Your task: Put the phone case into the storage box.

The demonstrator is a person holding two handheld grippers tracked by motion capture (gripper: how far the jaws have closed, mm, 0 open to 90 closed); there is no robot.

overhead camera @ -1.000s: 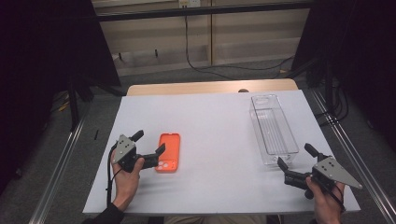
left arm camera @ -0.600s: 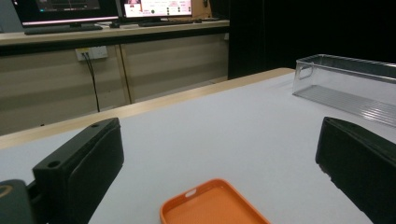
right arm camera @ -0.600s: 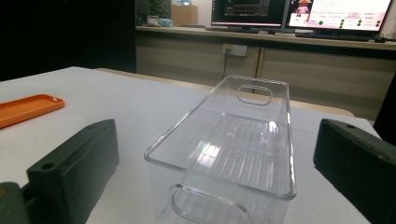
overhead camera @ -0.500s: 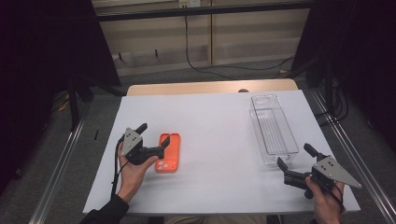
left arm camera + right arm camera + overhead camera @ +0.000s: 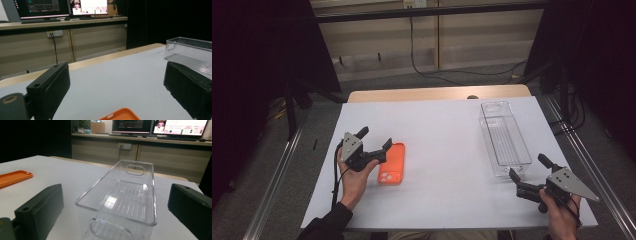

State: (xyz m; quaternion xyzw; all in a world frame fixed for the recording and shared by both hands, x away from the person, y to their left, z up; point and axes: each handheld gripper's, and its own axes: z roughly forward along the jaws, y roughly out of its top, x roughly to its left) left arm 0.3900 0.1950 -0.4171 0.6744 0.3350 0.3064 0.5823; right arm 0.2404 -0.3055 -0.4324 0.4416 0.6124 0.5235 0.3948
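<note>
An orange phone case [image 5: 393,162] lies flat on the white table [image 5: 442,125], left of centre. My left gripper [image 5: 374,138] hovers at the case's far left corner, its jaws wide apart and just having closed a little. In the left gripper view [image 5: 116,72] the case's end [image 5: 120,115] shows low between the jaws, and neither pad touches it. At the table's front right, my right gripper [image 5: 529,166] stands open with nothing in it, pointing at the near end of a clear plastic bin [image 5: 504,140]. The right gripper view [image 5: 117,192] has the empty bin [image 5: 130,195] straight ahead and the case [image 5: 13,178] far left.
The bin [image 5: 190,47] runs lengthwise along the table's right side, with a handle cut-out at each end. A wooden strip [image 5: 437,94] edges the far side of the table. Beyond it are a cabinet with cables and monitors [image 5: 180,126].
The left hand has carried its gripper a little away from the person, along the case's left side to its far end. The right gripper has stayed where it was.
</note>
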